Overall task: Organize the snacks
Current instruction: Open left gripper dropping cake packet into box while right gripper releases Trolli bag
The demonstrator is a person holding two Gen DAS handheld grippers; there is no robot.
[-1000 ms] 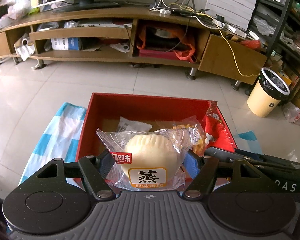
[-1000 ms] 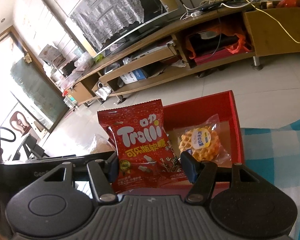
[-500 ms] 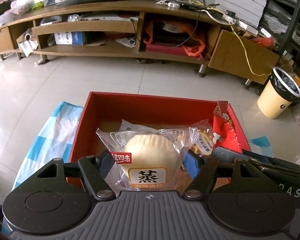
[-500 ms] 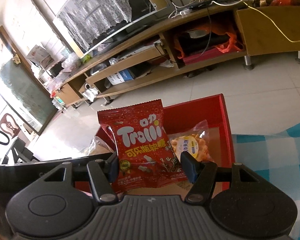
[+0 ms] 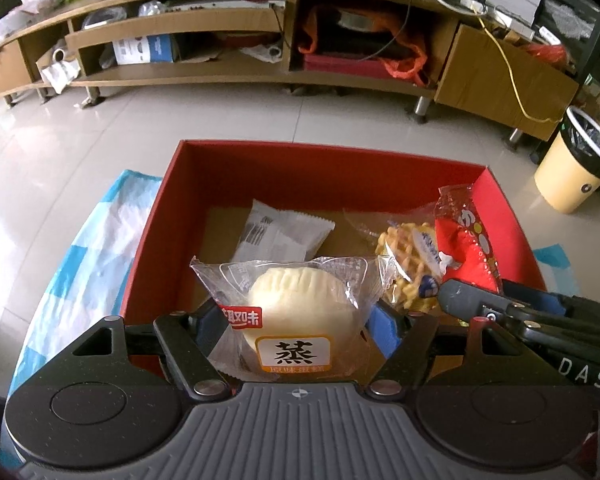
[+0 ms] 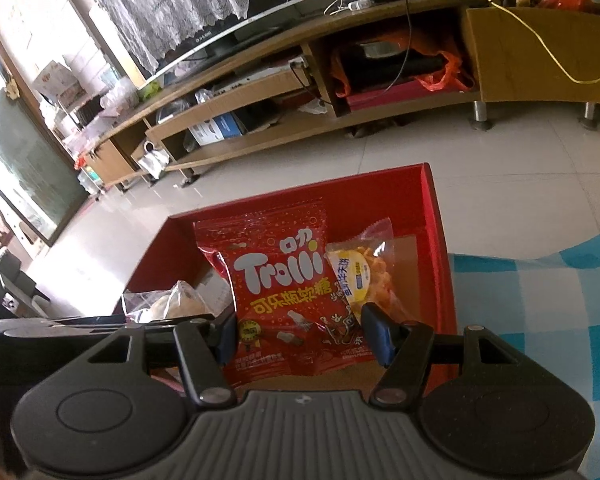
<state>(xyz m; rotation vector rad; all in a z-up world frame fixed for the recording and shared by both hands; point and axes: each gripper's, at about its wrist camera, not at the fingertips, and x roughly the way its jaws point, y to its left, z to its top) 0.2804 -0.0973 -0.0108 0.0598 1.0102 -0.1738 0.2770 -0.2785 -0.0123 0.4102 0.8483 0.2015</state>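
Note:
My left gripper (image 5: 298, 320) is shut on a clear-wrapped steamed cake (image 5: 296, 300) and holds it over the near part of the red box (image 5: 324, 164). My right gripper (image 6: 300, 328) is shut on a red Trolli gummy bag (image 6: 276, 280), held over the red box (image 6: 436, 232). That bag shows at the right in the left wrist view (image 5: 464, 244). Inside the box lie a white packet (image 5: 280, 236) and a wrapped waffle (image 5: 408, 260), which also shows in the right wrist view (image 6: 368, 272). The steamed cake shows in the right wrist view (image 6: 172, 304).
The box stands on a blue-and-white checked cloth (image 5: 80, 264) (image 6: 540, 288). Beyond is tiled floor, a long wooden TV stand (image 5: 260, 32) and a cream waste bin (image 5: 576, 164) at the right.
Both grippers have moved forward and down over the red box with their snacks. The box looms larger and its inside shows more fully.

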